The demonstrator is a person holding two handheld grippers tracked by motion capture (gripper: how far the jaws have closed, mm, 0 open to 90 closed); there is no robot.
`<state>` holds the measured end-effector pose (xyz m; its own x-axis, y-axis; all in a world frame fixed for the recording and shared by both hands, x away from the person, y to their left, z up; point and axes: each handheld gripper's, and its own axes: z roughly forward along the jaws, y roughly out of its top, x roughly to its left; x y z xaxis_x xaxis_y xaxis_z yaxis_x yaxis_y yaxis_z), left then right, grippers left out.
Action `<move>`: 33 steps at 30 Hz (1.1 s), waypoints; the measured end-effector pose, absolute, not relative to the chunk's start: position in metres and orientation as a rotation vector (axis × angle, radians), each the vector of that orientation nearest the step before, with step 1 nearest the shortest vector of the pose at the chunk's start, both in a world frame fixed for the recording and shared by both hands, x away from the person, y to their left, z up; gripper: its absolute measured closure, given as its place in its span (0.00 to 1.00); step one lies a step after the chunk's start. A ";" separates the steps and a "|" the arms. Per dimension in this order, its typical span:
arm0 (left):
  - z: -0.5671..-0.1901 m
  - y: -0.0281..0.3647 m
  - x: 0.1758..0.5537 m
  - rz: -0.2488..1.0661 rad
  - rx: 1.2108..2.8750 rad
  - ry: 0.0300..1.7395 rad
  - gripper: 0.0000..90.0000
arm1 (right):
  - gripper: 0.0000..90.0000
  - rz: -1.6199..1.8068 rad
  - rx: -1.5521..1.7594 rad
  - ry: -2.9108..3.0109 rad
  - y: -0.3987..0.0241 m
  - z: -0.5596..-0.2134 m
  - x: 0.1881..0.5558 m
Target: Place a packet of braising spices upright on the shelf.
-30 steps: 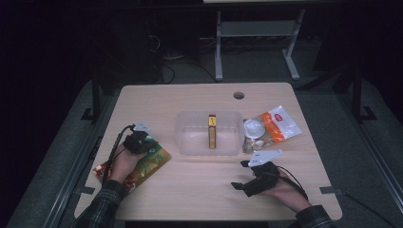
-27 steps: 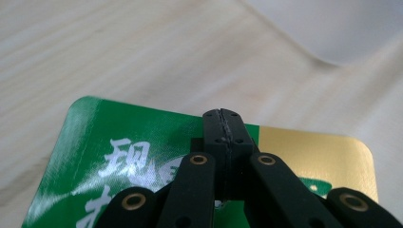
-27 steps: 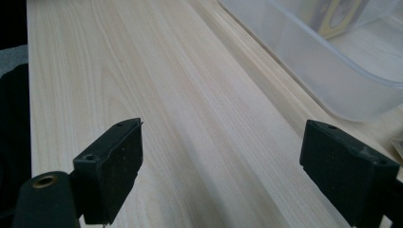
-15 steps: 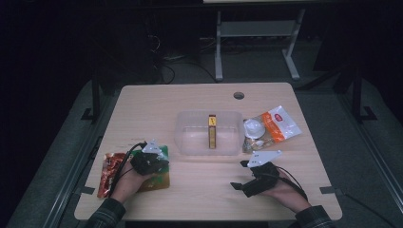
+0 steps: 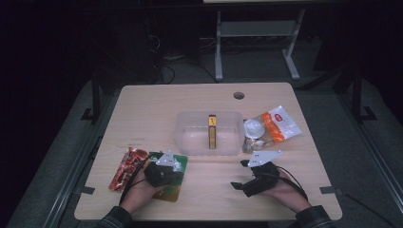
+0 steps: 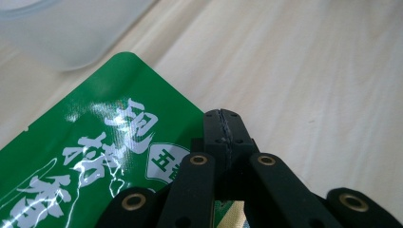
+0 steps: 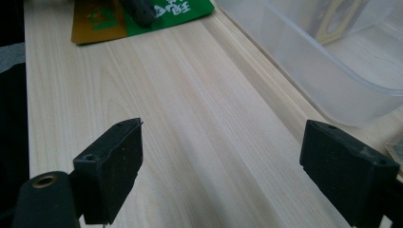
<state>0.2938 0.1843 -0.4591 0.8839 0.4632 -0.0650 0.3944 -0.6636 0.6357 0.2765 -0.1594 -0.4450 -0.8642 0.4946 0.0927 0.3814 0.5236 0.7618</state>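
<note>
So the green packet [image 5: 173,164] lies flat near the front left of the worktop [image 5: 157,109], with a red-orange packet [image 5: 127,167] just beside it on its left, close to the worktop's edge. Behind them, mid-worktop, sits a clear plastic tub [image 5: 190,135] with a narrow yellow-and-brown box [image 5: 212,132] in it. Right of the tub there's a white round thing [image 5: 254,128] and an orange-and-white bag [image 5: 280,124] bunched together. The stretch of wood between the green packet and the tub is bare, nothing in between. The left gripper [image 5: 161,172] rests on top of the green packet, hand coming in from the bottom edge; in the left gripper view its jaws are pressed fully together, tips over the packet's edge [image 6: 109,142], and I can't tell if they're pinching the foil. The right gripper [image 5: 243,175] sits low over bare wood in front of the tub's right end, jaws spread wide with nothing between them.
</note>
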 end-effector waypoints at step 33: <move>-0.457 0.101 0.275 0.012 2.282 0.397 1.00 | 0.16 1.268 0.772 2.590 -0.166 -0.443 0.277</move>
